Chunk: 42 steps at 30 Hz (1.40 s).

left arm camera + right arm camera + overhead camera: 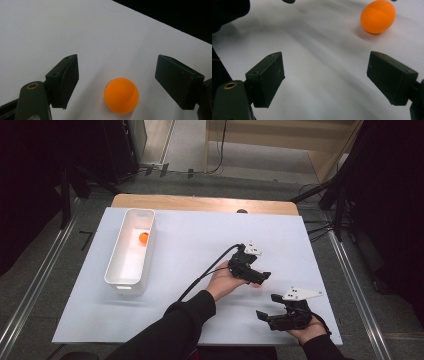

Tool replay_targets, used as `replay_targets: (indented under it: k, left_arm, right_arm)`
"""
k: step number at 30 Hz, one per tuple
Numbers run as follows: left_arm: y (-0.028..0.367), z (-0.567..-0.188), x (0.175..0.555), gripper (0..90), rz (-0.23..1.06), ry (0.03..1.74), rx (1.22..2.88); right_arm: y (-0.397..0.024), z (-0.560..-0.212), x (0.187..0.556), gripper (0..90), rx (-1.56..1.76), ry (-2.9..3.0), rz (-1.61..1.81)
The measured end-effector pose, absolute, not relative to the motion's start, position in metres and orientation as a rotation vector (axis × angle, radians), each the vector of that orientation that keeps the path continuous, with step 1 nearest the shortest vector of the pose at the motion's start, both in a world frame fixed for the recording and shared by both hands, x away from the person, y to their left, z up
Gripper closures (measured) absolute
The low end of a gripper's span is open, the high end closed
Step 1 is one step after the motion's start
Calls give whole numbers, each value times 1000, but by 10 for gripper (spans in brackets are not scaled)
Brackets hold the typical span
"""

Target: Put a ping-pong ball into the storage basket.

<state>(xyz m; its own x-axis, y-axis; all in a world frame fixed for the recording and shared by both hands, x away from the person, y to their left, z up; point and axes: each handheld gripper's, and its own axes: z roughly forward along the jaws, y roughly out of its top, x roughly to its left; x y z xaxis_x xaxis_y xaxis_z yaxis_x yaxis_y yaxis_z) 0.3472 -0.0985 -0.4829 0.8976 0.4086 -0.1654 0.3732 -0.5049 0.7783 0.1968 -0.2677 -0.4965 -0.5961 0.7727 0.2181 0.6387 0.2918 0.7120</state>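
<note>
- The left hand-held gripper sits low over the white bench with its jaws spread wide to either side of an orange ball. Neither pad touches the ball, which rests free on the sheet; the stance looks like a line-up for a pinch.
- The right hand-held gripper waits near the bench's front edge, jaws wide apart and holding nothing. It points toward the same ball, probably parked to stay out of the way.
- A white bin stands well apart toward the left, with a second orange ball inside, near its far end. That is likely where the loose ball belongs.
- Bare bench lies between the grippers and the bin.
- The bench's right edge is not far from the ball, though how close is hard to judge.
</note>
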Motion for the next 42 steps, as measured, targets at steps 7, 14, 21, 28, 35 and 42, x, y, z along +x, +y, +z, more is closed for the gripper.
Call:
replay_targets:
  k: [7,14,21,28,35,42]
  left_arm:
    - [-98,-489,345,193,44,560,2150]
    - [-98,-496,343,193,35,552,2171]
    - [-101,-502,339,193,40,537,2211]
    - [-101,-507,337,193,44,527,2214]
    - [-102,-511,335,193,62,508,2217]
    - [-102,-516,333,221,86,492,2230]
  right_arm:
    - [-267,-496,196,129,1321,2388,1193]
    - [-267,-496,196,130,1322,2388,1193]
    - [-267,-496,196,129,1321,2389,1200]
    - [-267,-496,196,129,1320,2390,1199]
    - [-267,-496,196,129,1318,2389,1199]
    - [-267,-496,196,129,1319,2389,1199]
